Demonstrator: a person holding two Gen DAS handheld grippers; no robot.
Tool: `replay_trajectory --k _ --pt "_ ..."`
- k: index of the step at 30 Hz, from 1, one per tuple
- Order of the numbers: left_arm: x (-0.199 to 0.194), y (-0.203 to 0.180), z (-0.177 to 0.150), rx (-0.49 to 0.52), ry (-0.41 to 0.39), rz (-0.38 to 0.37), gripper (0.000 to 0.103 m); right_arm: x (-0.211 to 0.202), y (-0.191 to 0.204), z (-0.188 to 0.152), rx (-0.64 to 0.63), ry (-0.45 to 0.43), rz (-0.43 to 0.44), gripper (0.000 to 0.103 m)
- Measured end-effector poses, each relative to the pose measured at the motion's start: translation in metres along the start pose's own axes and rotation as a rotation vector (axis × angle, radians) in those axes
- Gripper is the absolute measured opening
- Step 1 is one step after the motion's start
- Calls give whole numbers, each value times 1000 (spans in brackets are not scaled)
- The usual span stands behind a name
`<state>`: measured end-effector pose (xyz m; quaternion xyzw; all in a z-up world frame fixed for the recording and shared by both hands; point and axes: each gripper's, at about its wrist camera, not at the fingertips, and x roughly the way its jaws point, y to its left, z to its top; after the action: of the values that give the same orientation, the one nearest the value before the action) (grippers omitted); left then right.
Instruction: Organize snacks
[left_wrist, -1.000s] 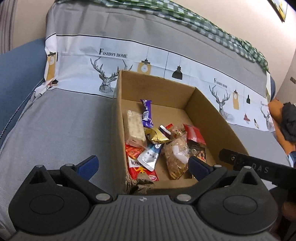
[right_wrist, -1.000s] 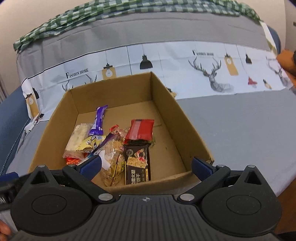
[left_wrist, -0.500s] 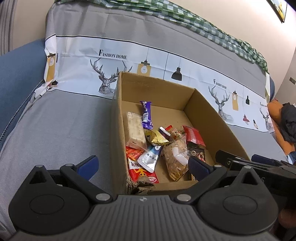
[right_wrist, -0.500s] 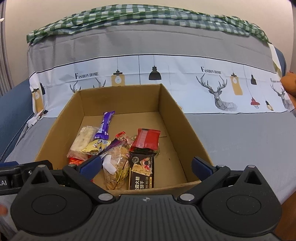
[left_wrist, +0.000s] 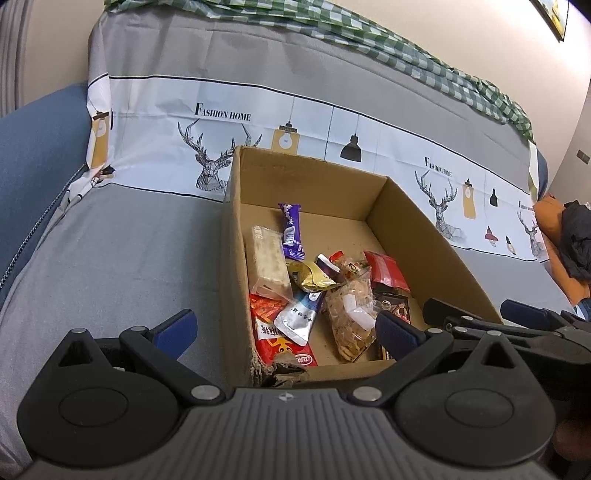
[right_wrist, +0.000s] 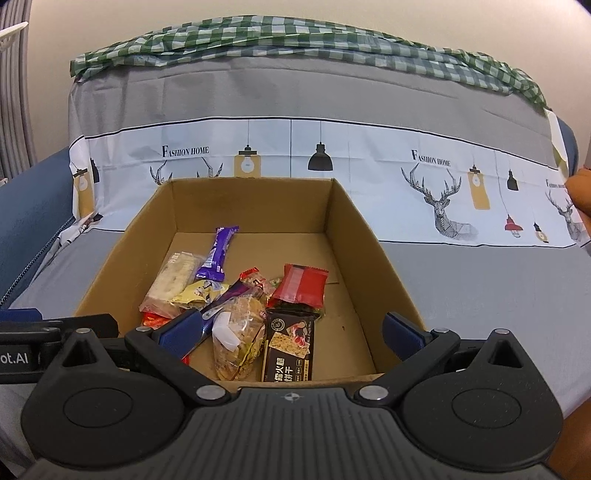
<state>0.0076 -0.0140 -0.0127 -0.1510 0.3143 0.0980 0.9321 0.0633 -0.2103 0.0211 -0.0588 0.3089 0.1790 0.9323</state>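
Observation:
An open cardboard box (left_wrist: 413, 221) (right_wrist: 365, 229) sits on a grey sofa cover and holds several snack packets. Among them are a purple bar (left_wrist: 291, 230) (right_wrist: 218, 254), a red packet (left_wrist: 386, 267) (right_wrist: 303, 288), a black cracker pack (right_wrist: 290, 345), a clear bag of crackers (left_wrist: 351, 317) (right_wrist: 238, 338) and a silver pouch (left_wrist: 301, 317). My left gripper (left_wrist: 284, 332) hangs open over the box's near left corner. My right gripper (right_wrist: 291, 330) stands open above the near edge, empty, and shows at the right of the left wrist view (left_wrist: 480, 317).
The sofa back carries a white deer-print band (right_wrist: 295, 155) and a green checked cloth (right_wrist: 295, 40) on top. A blue armrest (left_wrist: 33, 147) lies at the left. Orange and black items (left_wrist: 569, 251) sit at the far right.
Both grippers have drawn back and levelled, so the box sits lower and more centred in the right wrist view. The right gripper has come further into the left wrist view. The packets have not moved.

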Motion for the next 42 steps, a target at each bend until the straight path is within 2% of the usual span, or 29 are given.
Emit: replay_trajectory --k 42 --pt "2 0 -2 -2 -1 -10 103 2 5 -3 -1 6 -8 102"
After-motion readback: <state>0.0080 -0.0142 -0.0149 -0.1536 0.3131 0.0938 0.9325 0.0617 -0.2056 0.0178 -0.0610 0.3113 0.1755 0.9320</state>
